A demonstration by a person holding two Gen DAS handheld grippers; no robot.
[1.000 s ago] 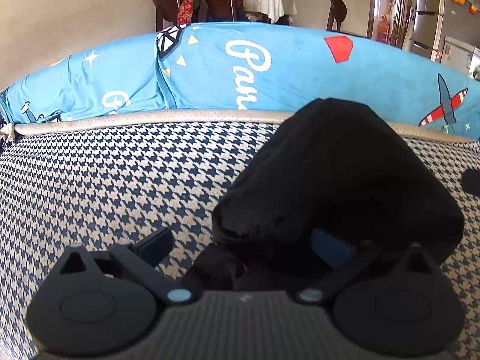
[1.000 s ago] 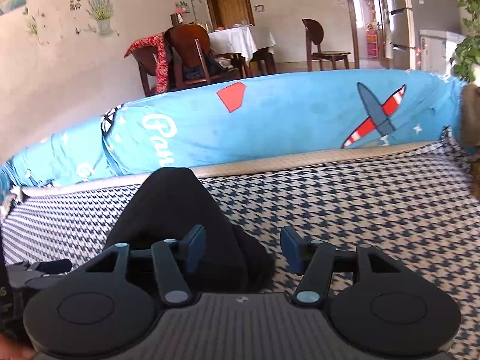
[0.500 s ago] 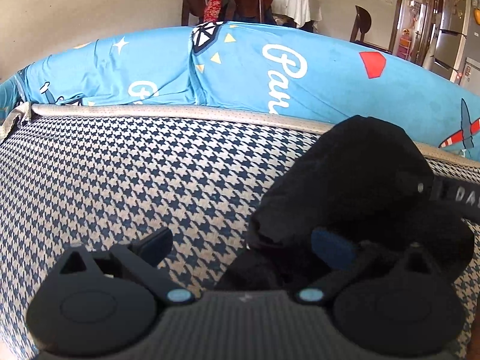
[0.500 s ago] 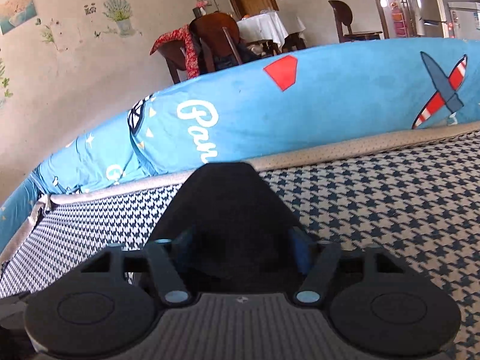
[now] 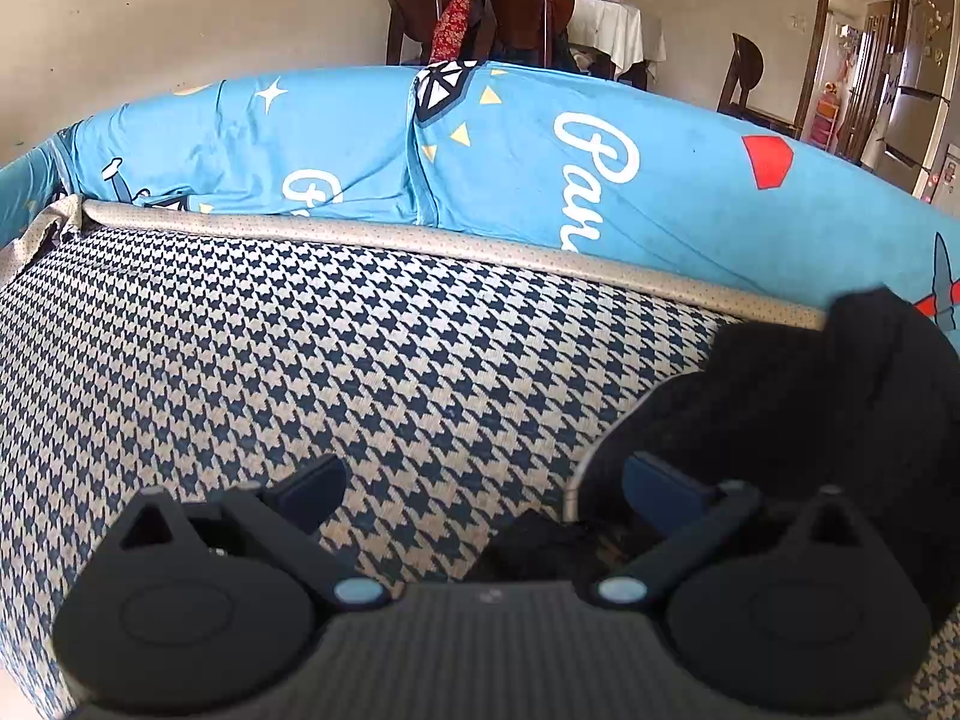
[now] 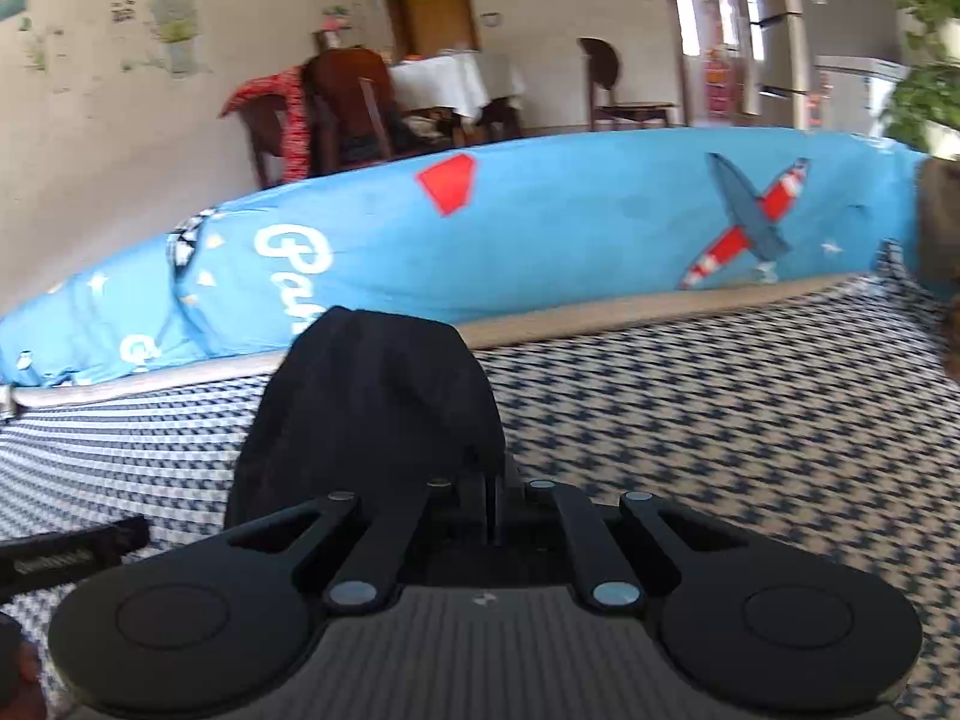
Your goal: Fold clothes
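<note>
2 claws, 1 change: half a second back my right claw (image 6: 493,495) straddled the black garment (image 6: 372,402) with its jaws apart, and now I see them pinched together on the near edge of the cloth, while my left claw (image 5: 480,483) has slid off to the left and hangs with jaws apart over bare houndstooth cover (image 5: 252,360). The garment sits bunched in a mound on the cover, just in front of the blue cushion (image 6: 570,234) and at the right edge of my left view. I judge the right-hand grip is what the next fold needs, though I cannot tell how many folds the mound already holds.
</note>
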